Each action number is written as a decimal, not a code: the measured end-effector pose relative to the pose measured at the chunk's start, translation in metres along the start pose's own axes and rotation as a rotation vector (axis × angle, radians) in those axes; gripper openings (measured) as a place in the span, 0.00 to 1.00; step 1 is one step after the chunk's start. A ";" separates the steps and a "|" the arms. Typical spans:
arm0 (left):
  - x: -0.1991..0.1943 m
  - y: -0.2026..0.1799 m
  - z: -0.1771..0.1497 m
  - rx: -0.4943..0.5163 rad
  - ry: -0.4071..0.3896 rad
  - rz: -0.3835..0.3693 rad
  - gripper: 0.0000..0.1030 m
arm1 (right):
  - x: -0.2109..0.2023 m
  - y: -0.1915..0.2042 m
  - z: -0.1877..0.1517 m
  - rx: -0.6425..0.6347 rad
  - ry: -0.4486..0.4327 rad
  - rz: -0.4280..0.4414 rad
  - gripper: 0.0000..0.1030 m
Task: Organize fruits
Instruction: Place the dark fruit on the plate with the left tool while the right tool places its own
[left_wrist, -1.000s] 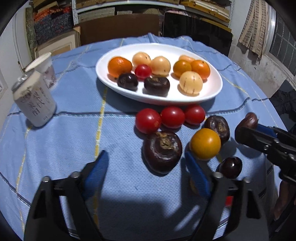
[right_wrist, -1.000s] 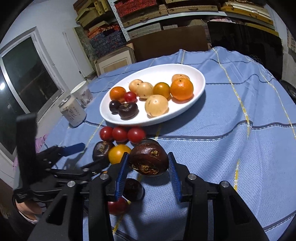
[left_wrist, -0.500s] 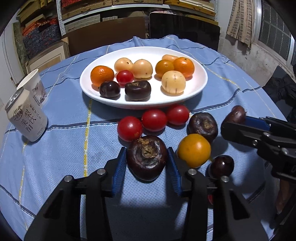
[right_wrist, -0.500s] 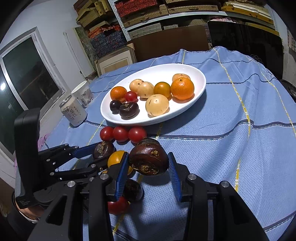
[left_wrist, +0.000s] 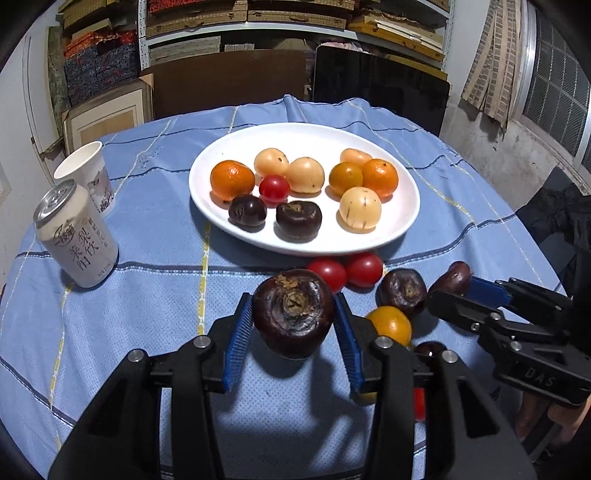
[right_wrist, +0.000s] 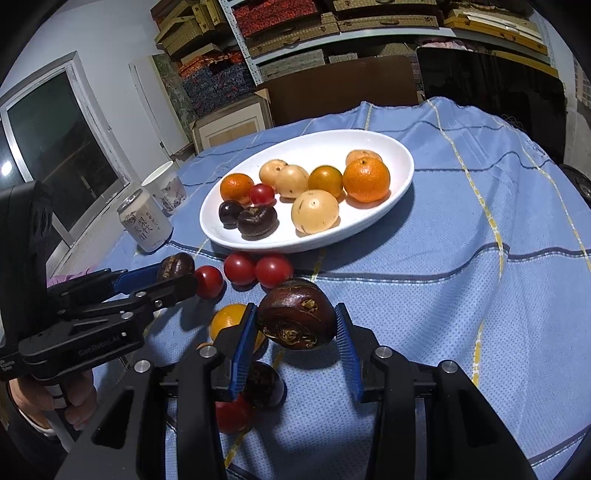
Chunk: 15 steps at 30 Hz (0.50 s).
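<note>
My left gripper (left_wrist: 293, 317) is shut on a large dark brown fruit (left_wrist: 293, 314) and holds it just above the blue cloth. The right gripper (right_wrist: 295, 326) is shut on a second dark brown fruit (right_wrist: 295, 319), also off the cloth. Each gripper shows in the other's view: the right gripper (left_wrist: 448, 291) at the right edge, the left gripper (right_wrist: 177, 276) at the left. A white oval plate (left_wrist: 406, 221) behind them carries oranges, pale round fruits, a red tomato and two dark fruits. Loose red tomatoes (left_wrist: 364, 269), a dark fruit (left_wrist: 402, 297) and a yellow-orange fruit (left_wrist: 389, 325) lie between plate and grippers.
A drink can (left_wrist: 79, 240) and a paper cup (left_wrist: 86, 177) stand at the left of the round table. Under the right gripper lie another dark fruit (right_wrist: 264, 384) and a red tomato (right_wrist: 232, 413). Shelves and boards stand behind the table. A hand (right_wrist: 74, 398) grips the left tool.
The left gripper closed on the large dark fruit and then lifted it off the cloth. The right gripper kept still with its fruit.
</note>
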<state>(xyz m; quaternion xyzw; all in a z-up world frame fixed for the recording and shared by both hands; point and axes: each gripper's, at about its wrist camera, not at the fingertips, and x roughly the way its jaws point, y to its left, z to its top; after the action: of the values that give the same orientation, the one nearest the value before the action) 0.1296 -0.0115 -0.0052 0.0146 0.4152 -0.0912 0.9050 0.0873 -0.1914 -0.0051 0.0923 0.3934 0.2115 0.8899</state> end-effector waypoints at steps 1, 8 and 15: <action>-0.001 0.000 0.003 0.001 -0.005 -0.001 0.42 | -0.003 0.001 0.001 0.001 -0.016 -0.009 0.41; -0.001 -0.001 0.034 -0.005 -0.046 -0.010 0.42 | -0.008 -0.002 0.026 0.038 -0.049 0.015 0.41; 0.015 0.006 0.066 -0.010 -0.069 0.005 0.42 | 0.016 -0.012 0.071 0.072 -0.052 0.008 0.41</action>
<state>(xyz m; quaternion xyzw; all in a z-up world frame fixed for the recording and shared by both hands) 0.1900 -0.0145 0.0261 0.0078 0.3843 -0.0873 0.9190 0.1528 -0.1947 0.0281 0.1310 0.3772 0.1983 0.8951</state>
